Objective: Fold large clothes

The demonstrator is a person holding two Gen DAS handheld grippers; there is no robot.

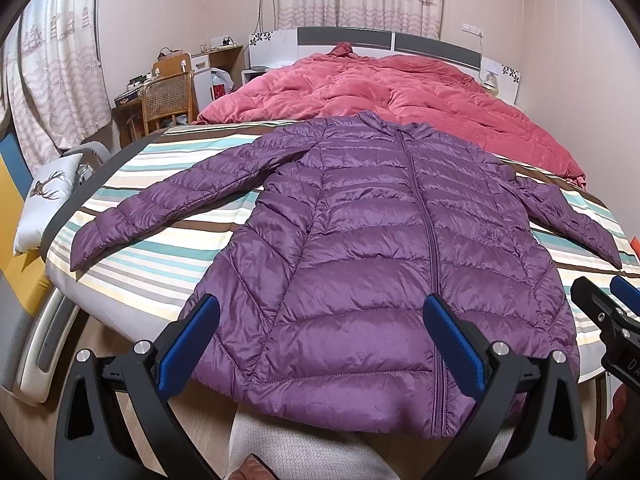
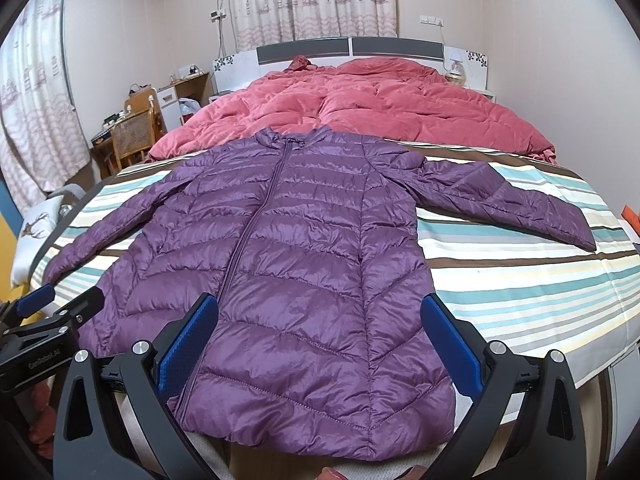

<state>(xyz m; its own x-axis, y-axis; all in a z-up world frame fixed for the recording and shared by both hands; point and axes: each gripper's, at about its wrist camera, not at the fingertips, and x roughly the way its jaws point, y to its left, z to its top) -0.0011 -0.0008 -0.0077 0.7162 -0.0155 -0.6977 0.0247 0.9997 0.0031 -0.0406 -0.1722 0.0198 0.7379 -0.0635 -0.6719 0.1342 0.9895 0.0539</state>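
A purple quilted down jacket (image 1: 360,248) lies flat, zipped, front up on the striped bed sheet (image 1: 152,248), both sleeves spread out, hem hanging slightly over the bed's near edge. It also shows in the right wrist view (image 2: 304,264). My left gripper (image 1: 320,320) is open and empty, hovering above the jacket's hem left of the zipper. My right gripper (image 2: 320,320) is open and empty above the hem right of the zipper. Each gripper shows in the other's view: the right one (image 1: 612,300), the left one (image 2: 60,300).
A crumpled red duvet (image 1: 380,84) covers the far half of the bed up to the headboard (image 1: 384,42). A wicker chair (image 1: 166,96) and desk stand at the left wall. A deer-print pillow (image 1: 44,196) lies left of the bed. Wooden floor shows below the bed edge.
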